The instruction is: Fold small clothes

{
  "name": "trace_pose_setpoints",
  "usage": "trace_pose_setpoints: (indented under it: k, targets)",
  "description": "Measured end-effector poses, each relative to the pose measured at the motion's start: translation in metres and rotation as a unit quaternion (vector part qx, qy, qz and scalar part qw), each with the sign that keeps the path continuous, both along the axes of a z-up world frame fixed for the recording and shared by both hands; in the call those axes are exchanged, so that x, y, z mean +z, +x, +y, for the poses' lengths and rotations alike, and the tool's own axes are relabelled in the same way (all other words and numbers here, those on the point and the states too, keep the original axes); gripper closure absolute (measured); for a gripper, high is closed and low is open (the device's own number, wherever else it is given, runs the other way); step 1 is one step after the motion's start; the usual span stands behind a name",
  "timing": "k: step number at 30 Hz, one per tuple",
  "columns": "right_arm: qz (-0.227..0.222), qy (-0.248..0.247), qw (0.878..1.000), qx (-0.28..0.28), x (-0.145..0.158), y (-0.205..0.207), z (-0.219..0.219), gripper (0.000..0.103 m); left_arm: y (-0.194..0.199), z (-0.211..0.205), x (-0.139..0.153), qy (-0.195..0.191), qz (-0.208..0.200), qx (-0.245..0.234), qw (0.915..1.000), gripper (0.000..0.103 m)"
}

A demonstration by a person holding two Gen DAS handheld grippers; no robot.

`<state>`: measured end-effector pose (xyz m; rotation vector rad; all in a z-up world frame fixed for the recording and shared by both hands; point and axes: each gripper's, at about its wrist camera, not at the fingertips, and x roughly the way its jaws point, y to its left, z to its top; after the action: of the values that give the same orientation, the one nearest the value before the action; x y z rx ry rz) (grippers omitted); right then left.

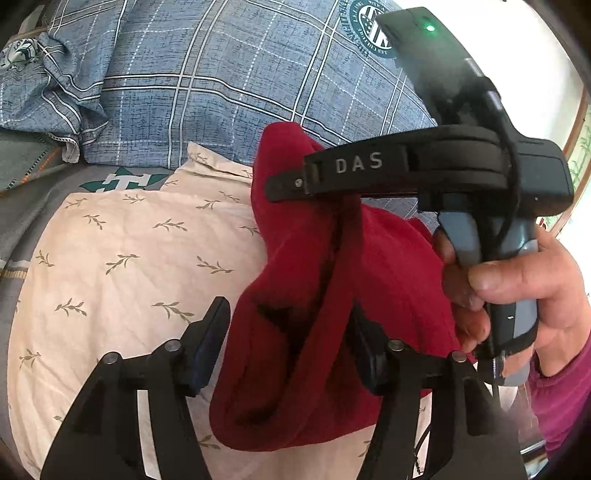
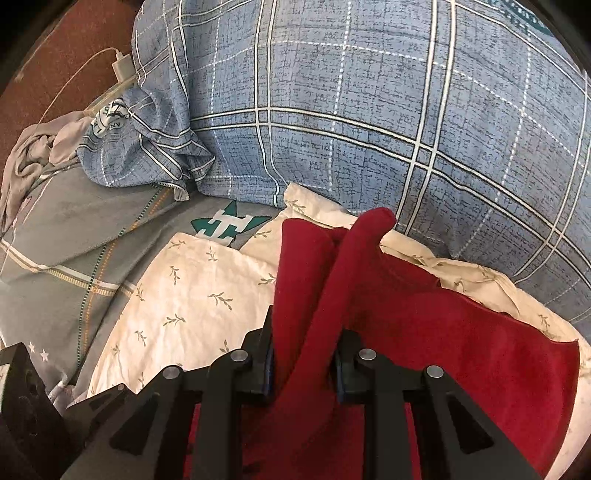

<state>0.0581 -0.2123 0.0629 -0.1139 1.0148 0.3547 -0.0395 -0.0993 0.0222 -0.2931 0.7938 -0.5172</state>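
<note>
Pinching a raised fold of the red garment [image 2: 461, 350], the right claw [image 2: 304, 363] shows its grip only here; the left claw [image 1: 291, 350] gapes.

- The red garment [image 2: 461, 354] runs out of the right wrist view at the near edge, and its near part is covered by the right gripper [image 2: 304, 363].
- In the left wrist view, the right gripper's fingertips are hidden in folds of red cloth.
- The round emblem [image 1: 369, 27] on the blue checked pillow [image 1: 229, 74] is partly covered; its lettering is too small to read.
- The person's sleeve [image 1: 561, 398] is cut off at the right edge.
</note>
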Motion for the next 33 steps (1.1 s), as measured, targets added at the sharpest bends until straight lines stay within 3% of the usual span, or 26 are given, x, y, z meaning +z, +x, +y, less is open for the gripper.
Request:
trace_pose_setpoints:
  k: [3, 8, 10, 16, 22, 28, 33]
  targets:
    - [-0.002, 0.005, 1.000, -0.003, 0.001, -0.002, -0.002, 0.080, -0.004, -0.001, 0.002, 0.003, -0.002, 0.001, 1.0000, 0.052]
    - [-0.008, 0.006, 1.000, 0.004, 0.008, -0.008, -0.005, 0.082, -0.010, -0.004, 0.006, 0.004, -0.003, 0.002, 1.0000, 0.079]
    - [-0.015, 0.006, 1.000, 0.010, 0.014, -0.011, -0.009, 0.082, -0.014, -0.008, 0.013, 0.005, -0.010, -0.001, 0.9999, 0.083]
    - [-0.036, 0.018, 0.999, 0.014, 0.041, -0.019, -0.034, 0.083, -0.025, -0.028, 0.043, 0.009, -0.030, -0.019, 0.9993, 0.085]
    - [-0.057, 0.020, 0.998, -0.015, 0.065, -0.028, -0.086, 0.084, -0.027, -0.079, 0.072, 0.023, -0.049, -0.058, 0.9968, 0.086]
    - [-0.062, 0.031, 0.996, -0.060, 0.070, -0.037, -0.154, 0.085, -0.028, -0.139, 0.085, 0.033, -0.057, -0.098, 0.9930, 0.086]
    - [-0.052, 0.050, 0.993, -0.094, 0.060, -0.040, -0.205, 0.085, -0.027, -0.190, 0.081, 0.049, -0.051, -0.128, 0.9892, 0.086]
